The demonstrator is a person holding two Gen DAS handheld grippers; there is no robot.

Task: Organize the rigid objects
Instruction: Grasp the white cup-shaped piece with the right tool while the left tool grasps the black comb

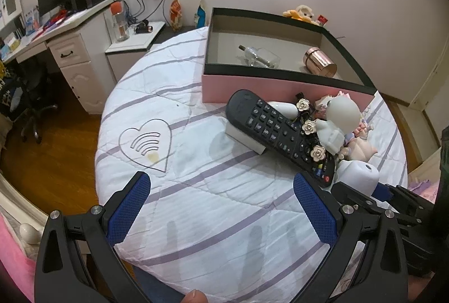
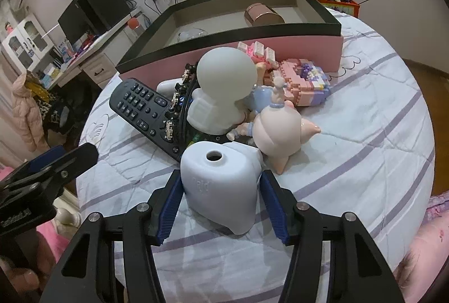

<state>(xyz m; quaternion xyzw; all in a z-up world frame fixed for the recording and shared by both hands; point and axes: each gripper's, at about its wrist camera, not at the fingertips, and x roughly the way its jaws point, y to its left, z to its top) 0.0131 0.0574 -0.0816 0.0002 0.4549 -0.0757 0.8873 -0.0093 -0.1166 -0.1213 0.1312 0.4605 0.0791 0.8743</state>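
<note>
The right gripper (image 2: pixel 220 190) has its blue pads on either side of a pale blue-white plastic device (image 2: pixel 221 188) with a round hole in its top. The left pad lies against the device's side and the right pad sits at its other edge, so the jaws are pinching it where it stands on the striped bedspread (image 2: pixel 364 176).

Just ahead of this claw, touching the device's far side, is a heap of things: a black remote control (image 2: pixel 140 106) ahead and to the left, a black hair band with flower ornaments (image 2: pixel 174 109) draped across it, a white round-headed figurine (image 2: pixel 221 89) straight ahead, a pink pig figurine (image 2: pixel 277 134) ahead and to the right, and a pink-and-purple brick-built model (image 2: pixel 303 84) beyond that. Farther ahead stands the open pink box with a black rim (image 2: pixel 280 46); a rose-gold cylinder (image 2: pixel 262 14) lies inside it.

The left gripper (image 1: pixel 221 196) is spread wide over bare bedspread — nothing sits between its pads. The remote control's near end lies just ahead of its right finger (image 1: pixel 314 207), and a stitched heart motif (image 1: pixel 146 143) is ahead to the left. Far ahead and to the right, the box also holds a clear glass bottle (image 1: pixel 259 56) on its side.
</note>
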